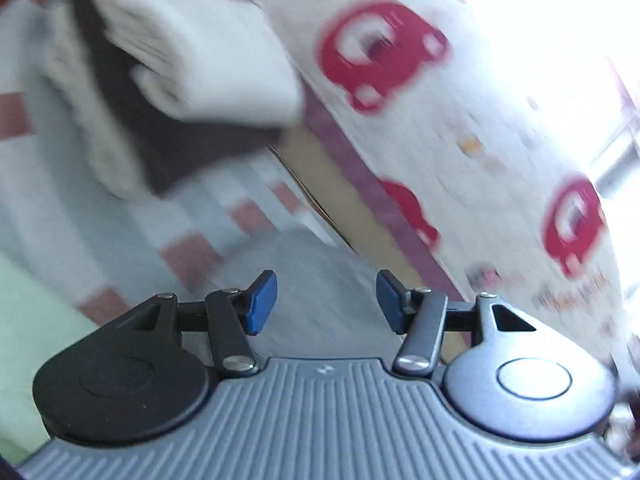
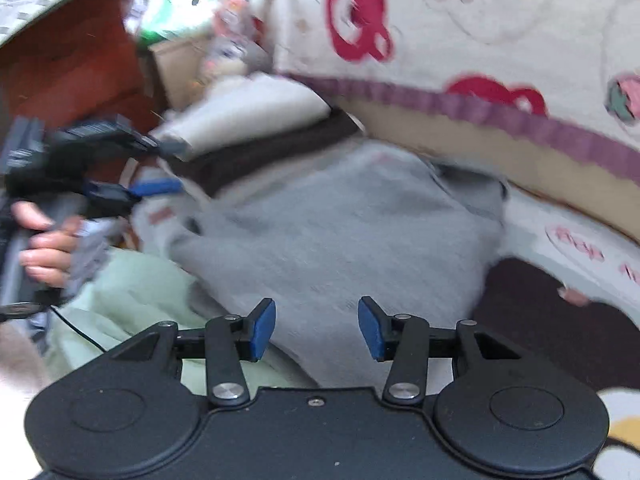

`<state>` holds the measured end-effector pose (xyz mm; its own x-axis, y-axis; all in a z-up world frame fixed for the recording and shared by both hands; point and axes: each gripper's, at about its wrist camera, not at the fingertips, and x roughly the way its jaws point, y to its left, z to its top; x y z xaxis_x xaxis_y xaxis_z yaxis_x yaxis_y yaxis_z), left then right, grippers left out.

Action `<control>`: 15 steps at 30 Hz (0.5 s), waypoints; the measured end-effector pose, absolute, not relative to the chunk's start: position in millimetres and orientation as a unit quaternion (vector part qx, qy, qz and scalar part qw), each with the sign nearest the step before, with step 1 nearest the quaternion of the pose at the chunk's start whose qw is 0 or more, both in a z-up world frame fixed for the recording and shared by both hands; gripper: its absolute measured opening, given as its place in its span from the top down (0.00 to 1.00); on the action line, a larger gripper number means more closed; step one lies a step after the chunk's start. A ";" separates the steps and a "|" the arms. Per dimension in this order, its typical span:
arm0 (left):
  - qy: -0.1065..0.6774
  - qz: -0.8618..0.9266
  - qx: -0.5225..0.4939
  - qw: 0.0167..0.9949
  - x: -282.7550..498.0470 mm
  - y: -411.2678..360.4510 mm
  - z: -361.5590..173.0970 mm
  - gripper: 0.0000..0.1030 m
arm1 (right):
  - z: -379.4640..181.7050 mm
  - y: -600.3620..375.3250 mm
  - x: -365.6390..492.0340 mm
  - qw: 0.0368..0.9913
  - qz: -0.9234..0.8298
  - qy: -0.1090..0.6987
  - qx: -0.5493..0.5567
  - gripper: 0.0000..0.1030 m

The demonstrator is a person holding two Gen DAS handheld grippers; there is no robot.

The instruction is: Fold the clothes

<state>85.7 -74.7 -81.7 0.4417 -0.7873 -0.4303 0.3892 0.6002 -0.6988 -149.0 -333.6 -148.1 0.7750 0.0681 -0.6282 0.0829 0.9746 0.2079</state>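
Observation:
A grey garment (image 2: 340,224) lies crumpled on the bed, its edge also in the left wrist view (image 1: 304,280). My right gripper (image 2: 317,330) is open and empty just above its near edge. My left gripper (image 1: 326,300) is open and empty over the grey cloth; it also shows at the left of the right wrist view (image 2: 156,168), held by a hand. A stack of folded clothes, white (image 1: 200,52) on dark brown (image 1: 180,148), lies beyond. A pale green garment (image 2: 132,292) lies at the lower left. Both views are blurred.
A white quilt with red car prints (image 1: 460,100) and a purple border (image 2: 500,116) rises on the right. A striped white and red sheet (image 1: 192,256) covers the bed. A brown wooden headboard (image 2: 68,64) stands at the far left.

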 end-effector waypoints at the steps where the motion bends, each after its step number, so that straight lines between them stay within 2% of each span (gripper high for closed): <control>1: 0.393 -0.376 -0.241 0.804 83.0 -83.2 -84.1 0.48 | -156.9 -334.5 -144.7 0.926 0.002 0.355 0.127 0.47; 4: 0.449 -0.352 -0.156 0.806 75.3 -109.7 -108.3 0.48 | -174.0 -323.4 -132.2 0.913 0.000 0.395 0.104 0.46; 5: 0.472 -0.328 -0.134 0.808 75.4 -115.2 -118.2 0.54 | -174.7 -316.6 -129.9 0.912 -0.001 0.403 0.082 0.46; 8: 0.487 -0.287 -0.164 0.808 83.5 -105.9 -129.5 0.58 | -171.0 -301.1 -128.9 0.903 -0.017 0.427 0.049 0.46; 9: 0.487 -0.283 -0.174 0.808 86.2 -102.7 -128.8 0.65 | -169.4 -294.9 -130.7 0.900 -0.031 0.433 0.039 0.46; 10: 0.486 -0.283 -0.169 0.809 84.8 -103.0 -128.4 0.66 | -166.8 -287.1 -134.1 0.896 -0.056 0.440 0.025 0.46; 13: 0.483 -0.285 -0.153 0.814 80.7 -104.1 -127.3 0.67 | -135.5 -261.9 -147.8 0.893 -0.038 0.446 -0.033 0.51; 15: 0.480 -0.286 -0.143 0.817 77.9 -104.8 -126.5 0.67 | -98.9 -253.5 -155.7 0.908 -0.019 0.417 -0.024 0.49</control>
